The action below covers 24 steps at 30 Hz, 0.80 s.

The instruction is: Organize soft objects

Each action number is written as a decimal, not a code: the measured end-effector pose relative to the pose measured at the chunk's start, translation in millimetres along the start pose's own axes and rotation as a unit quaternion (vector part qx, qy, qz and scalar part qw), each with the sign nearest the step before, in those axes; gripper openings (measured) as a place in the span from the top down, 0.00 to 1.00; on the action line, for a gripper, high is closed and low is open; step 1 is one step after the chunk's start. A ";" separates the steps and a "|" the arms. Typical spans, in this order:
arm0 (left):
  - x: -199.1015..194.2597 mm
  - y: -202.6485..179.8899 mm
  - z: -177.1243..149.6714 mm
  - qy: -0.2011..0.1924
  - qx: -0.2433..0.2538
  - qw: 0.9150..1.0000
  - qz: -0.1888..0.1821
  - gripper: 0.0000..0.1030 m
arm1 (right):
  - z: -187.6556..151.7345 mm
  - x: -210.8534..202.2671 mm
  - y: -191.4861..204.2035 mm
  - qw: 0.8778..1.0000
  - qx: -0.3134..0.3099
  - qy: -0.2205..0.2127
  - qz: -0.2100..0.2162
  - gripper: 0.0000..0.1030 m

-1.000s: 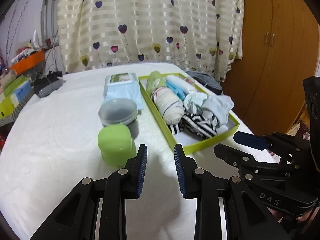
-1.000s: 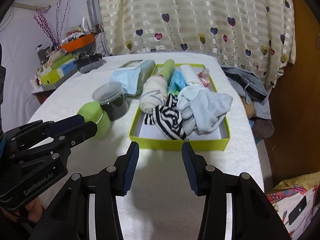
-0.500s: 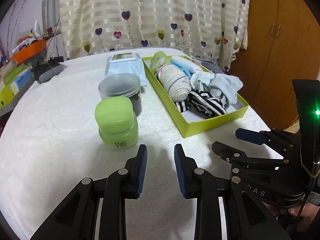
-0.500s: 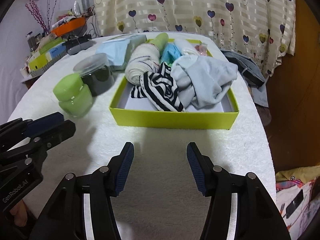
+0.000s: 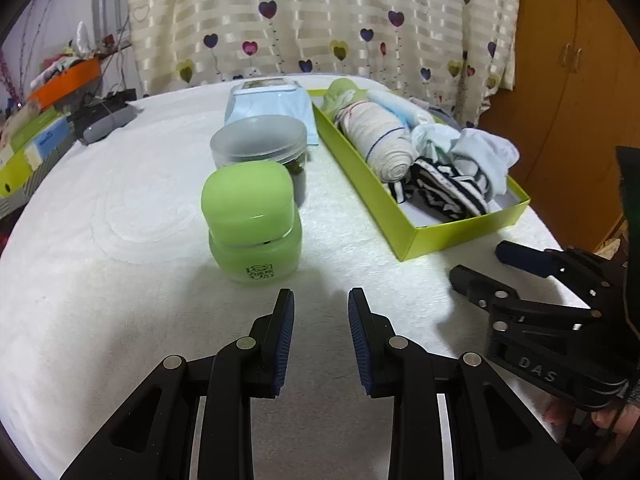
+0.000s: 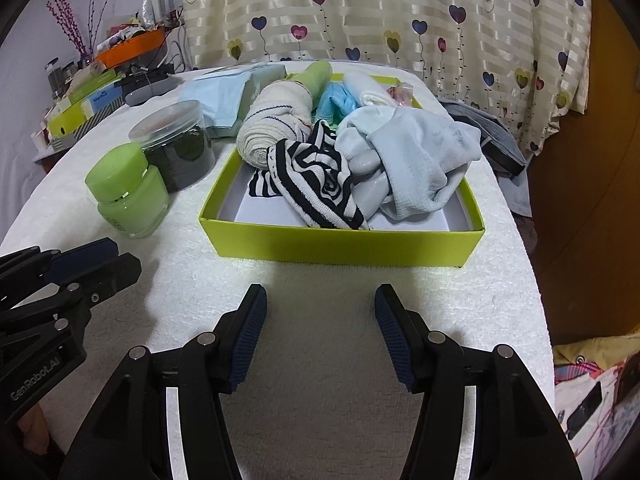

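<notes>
A lime-green box [image 6: 340,246] lies on the white table and holds soft items. In it are a loose black-and-white striped sock [image 6: 316,184], a crumpled pale blue cloth [image 6: 416,160], a rolled cream sock [image 6: 276,120], a turquoise piece [image 6: 336,100] and a green roll [image 6: 316,72]. My right gripper [image 6: 321,289] hangs open just in front of the box's near wall, with nothing between its fingers. My left gripper [image 5: 321,294] stands narrowly open and empty, just short of the green jar [image 5: 252,220]. The left wrist view shows the box [image 5: 460,232] to the right, with the right gripper [image 5: 480,261] beside it.
A clear tub with dark contents [image 5: 260,144] and a blue wipes packet [image 5: 268,100] sit behind the jar. Boxes and an orange tray [image 6: 128,46] crowd a shelf at far left. A grey garment [image 6: 492,136] hangs off the table's right edge, by a wooden wardrobe.
Both grippers have sunk toward the table and come closer to the box and jar. The right gripper's jaws have spread wider; the left jaws kept the same narrow gap.
</notes>
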<state>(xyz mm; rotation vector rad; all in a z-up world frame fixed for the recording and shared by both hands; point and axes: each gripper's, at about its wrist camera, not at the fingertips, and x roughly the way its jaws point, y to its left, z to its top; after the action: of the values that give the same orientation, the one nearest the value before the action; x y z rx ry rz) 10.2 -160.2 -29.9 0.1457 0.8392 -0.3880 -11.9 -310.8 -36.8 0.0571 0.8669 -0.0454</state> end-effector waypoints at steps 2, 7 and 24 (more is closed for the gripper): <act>2.0 0.3 -0.2 0.004 0.000 1.000 0.000 0.74 | 0.0 0.1 0.2 1.000 0.000 0.000 -0.001 0.44; 7.6 -0.5 -1.2 0.011 0.004 1.000 0.008 0.74 | -0.1 0.6 0.2 1.000 0.002 -0.001 -0.001 0.44; 13.5 -2.2 -1.5 0.013 0.006 1.000 -0.006 0.60 | -0.4 0.4 0.1 1.000 0.002 -0.001 -0.001 0.44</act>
<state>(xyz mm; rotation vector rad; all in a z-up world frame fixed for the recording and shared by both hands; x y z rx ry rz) 16.5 -165.5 -41.0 0.1578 0.8644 -0.4042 -11.9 -310.7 -37.4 0.0609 0.8642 -0.0486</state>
